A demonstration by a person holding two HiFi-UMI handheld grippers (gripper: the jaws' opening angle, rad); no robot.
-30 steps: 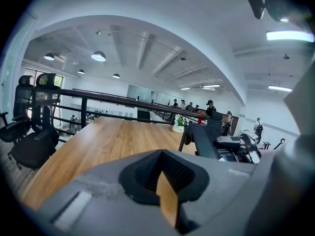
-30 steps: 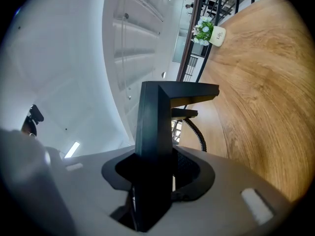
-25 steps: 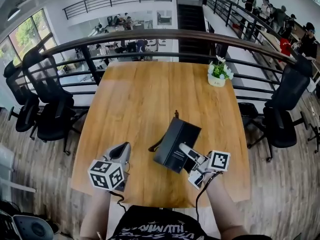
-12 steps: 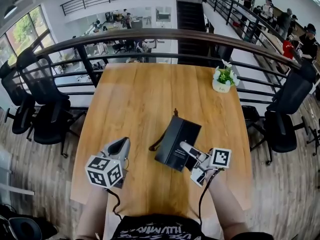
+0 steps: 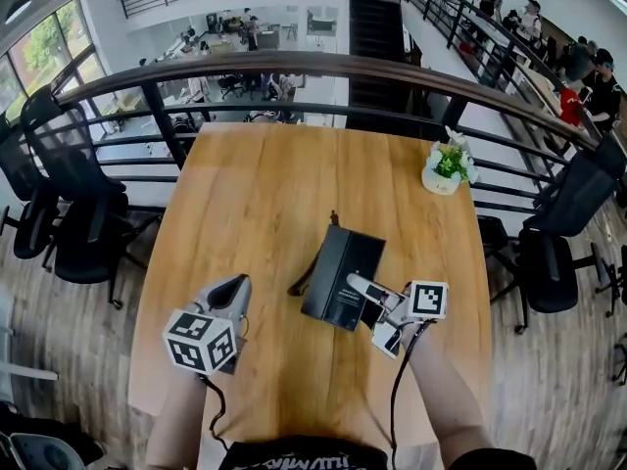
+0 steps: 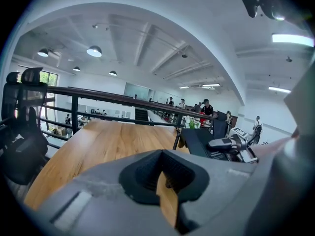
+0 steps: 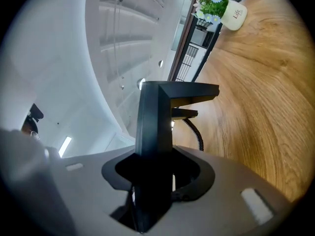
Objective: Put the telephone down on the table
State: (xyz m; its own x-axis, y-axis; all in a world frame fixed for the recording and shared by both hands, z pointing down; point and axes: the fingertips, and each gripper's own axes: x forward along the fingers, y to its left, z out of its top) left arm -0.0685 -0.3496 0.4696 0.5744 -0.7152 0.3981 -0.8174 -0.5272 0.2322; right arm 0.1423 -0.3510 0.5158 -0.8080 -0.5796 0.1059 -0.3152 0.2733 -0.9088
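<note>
A black telephone [image 5: 343, 274] with a coiled cord [image 5: 304, 284] hangs tilted just over the wooden table [image 5: 265, 194], right of its middle. My right gripper [image 5: 358, 287] is shut on its near edge. In the right gripper view the telephone [image 7: 155, 127] stands edge-on between the jaws of the right gripper [image 7: 152, 181]. I cannot tell whether it touches the wood. My left gripper [image 5: 233, 290] is shut and holds nothing, a hand's width left of the telephone. The left gripper view shows the telephone [image 6: 202, 142] to the right.
A small potted plant [image 5: 449, 169] stands at the table's far right corner. A dark railing [image 5: 294, 67] runs behind the table. Black office chairs stand to the left [image 5: 83, 233] and to the right [image 5: 554, 243]. Bare wood lies ahead of both grippers.
Both grippers have moved farther in over the table, away from its near edge. The telephone went along in the right gripper. Neither gripper's jaws changed.
</note>
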